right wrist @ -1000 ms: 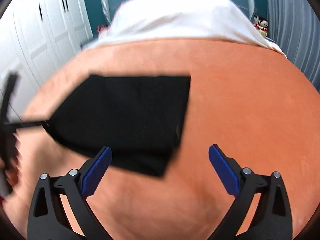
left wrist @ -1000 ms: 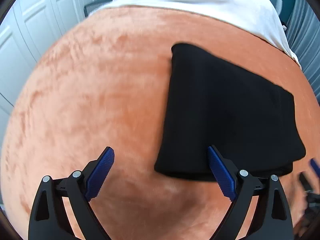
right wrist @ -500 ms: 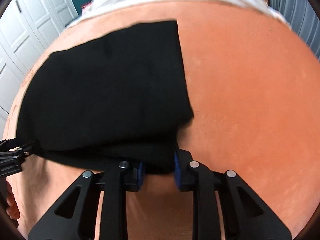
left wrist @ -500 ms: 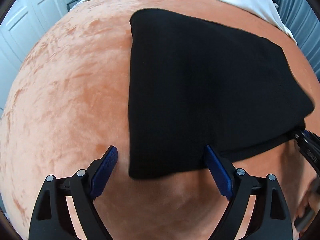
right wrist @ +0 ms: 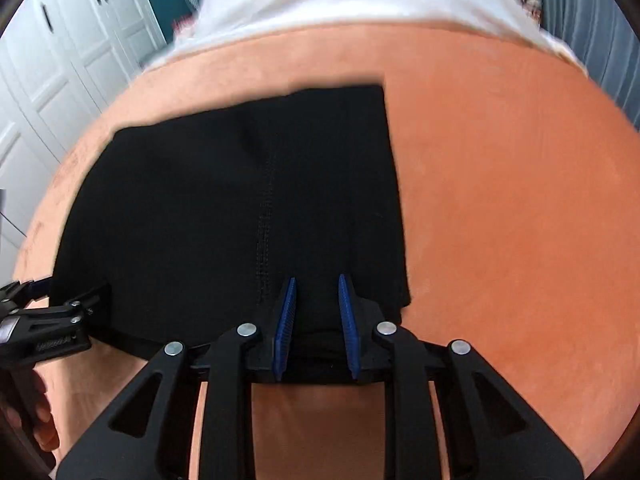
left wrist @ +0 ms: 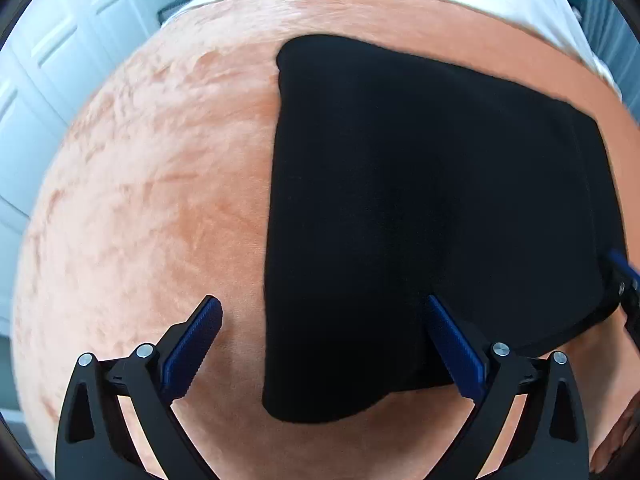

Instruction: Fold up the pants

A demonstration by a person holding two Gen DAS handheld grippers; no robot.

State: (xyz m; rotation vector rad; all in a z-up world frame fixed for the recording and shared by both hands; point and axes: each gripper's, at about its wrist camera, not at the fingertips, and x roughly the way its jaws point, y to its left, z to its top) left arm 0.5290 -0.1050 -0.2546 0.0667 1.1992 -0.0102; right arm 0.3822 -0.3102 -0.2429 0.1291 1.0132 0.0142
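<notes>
Right gripper (right wrist: 317, 322) closing, pinching the near hem of the folded black pants (right wrist: 240, 208) on the orange blanket (right wrist: 520, 220), while only the left view shows the left gripper (left wrist: 324, 344) opening wide, straddling the pants' near-left corner.

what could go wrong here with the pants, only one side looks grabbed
1. The right gripper is closing on the near edge of the black pants, while the left gripper is opening with the corner unpinched; lifting now could skew the fold.
2. The right pads may catch only some layers, so the rest could sag onto the orange blanket.
</notes>
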